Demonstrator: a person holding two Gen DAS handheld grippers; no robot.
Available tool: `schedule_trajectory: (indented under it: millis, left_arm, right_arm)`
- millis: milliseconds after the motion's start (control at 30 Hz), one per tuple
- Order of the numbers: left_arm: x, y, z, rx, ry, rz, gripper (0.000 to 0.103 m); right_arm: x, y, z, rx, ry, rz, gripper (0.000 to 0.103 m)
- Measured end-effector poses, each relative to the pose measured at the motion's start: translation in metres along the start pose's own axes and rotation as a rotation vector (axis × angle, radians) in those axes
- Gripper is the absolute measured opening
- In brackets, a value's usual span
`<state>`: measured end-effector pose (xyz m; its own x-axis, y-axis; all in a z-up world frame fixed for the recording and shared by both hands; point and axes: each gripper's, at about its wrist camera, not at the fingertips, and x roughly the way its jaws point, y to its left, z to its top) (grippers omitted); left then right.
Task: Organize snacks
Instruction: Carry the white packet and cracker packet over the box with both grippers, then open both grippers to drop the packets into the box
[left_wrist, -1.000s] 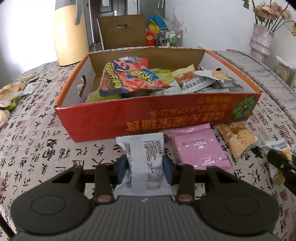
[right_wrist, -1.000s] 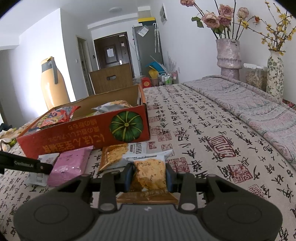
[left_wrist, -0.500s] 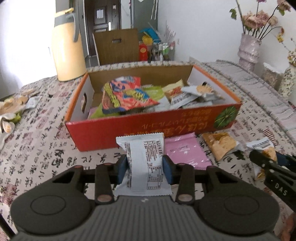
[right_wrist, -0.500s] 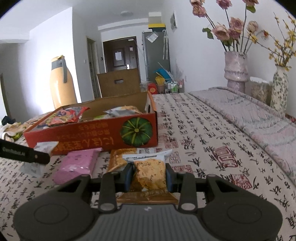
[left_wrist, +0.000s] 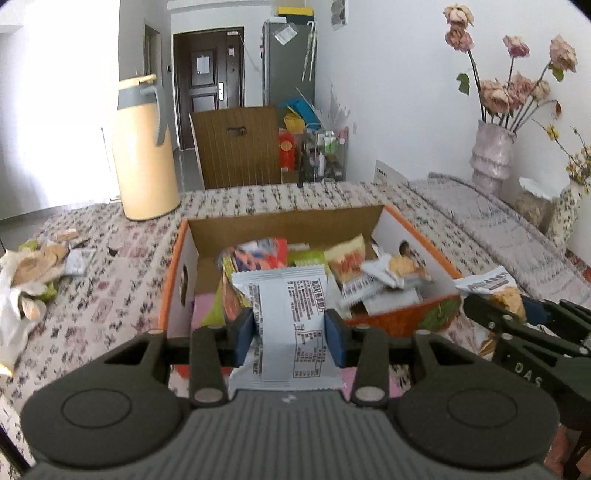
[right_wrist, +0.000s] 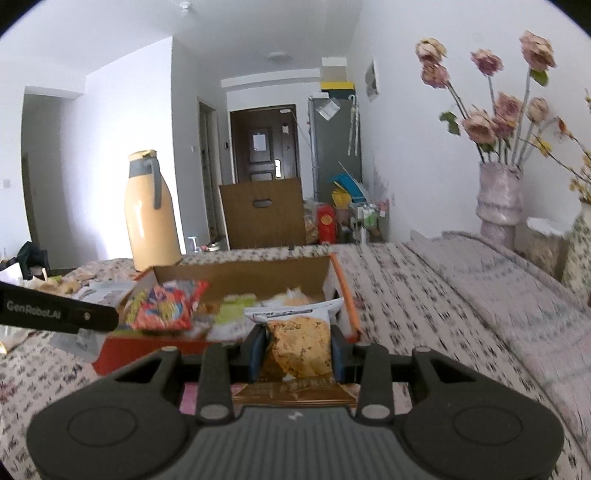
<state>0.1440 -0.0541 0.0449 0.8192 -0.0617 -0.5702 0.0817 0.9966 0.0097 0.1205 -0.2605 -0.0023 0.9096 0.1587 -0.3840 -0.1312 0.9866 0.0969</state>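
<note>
As gripped: two packets (left_wrist: 288, 325), perhaps

Your way to the snack box (left_wrist: 177, 266) is open from above; its top has no lid. Snack bags (left_wrist: 354, 266) fill most of it, piled near the rim. The other gripper (left_wrist: 517, 321) sits at the right edge of the left view. A tall yellow jug (left_wrist: 144, 158) stands upper left, well apart.
</note>
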Motion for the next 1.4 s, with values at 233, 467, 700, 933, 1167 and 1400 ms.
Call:
schedule_trajectory:
  millis: [233, 467, 700, 933, 1167, 1400]
  left_arm:
    - [0.021, 0.013, 0.026, -0.028, -0.027, 0.024, 0.042]
    - [0.05, 0.028, 0.041, -0.072, -0.046, 0.056, 0.042]
    - [0.078, 0.037, 0.036, -0.078, -0.061, 0.084, 0.042]
    - [0.094, 0.045, 0.027, -0.097, -0.041, 0.079, 0.045]
    - [0.08, 0.047, 0.027, -0.112, -0.093, 0.098, 0.09]
    - [0.077, 0.049, 0.028, -0.132, -0.105, 0.128, 0.103]
  right_arm:
    - [0.038, 0.014, 0.026, -0.03, -0.005, 0.028, 0.035]
    - [0.079, 0.027, 0.045, -0.048, 0.001, 0.054, 0.035]
    - [0.113, 0.03, 0.05, -0.032, -0.01, 0.058, 0.035]
    - [0.128, 0.026, 0.04, -0.022, 0.036, 0.074, 0.035]
    - [0.126, 0.025, 0.037, -0.016, 0.038, 0.036, 0.082]
    - [0.121, 0.019, 0.037, 0.008, 0.019, 0.02, 0.103]
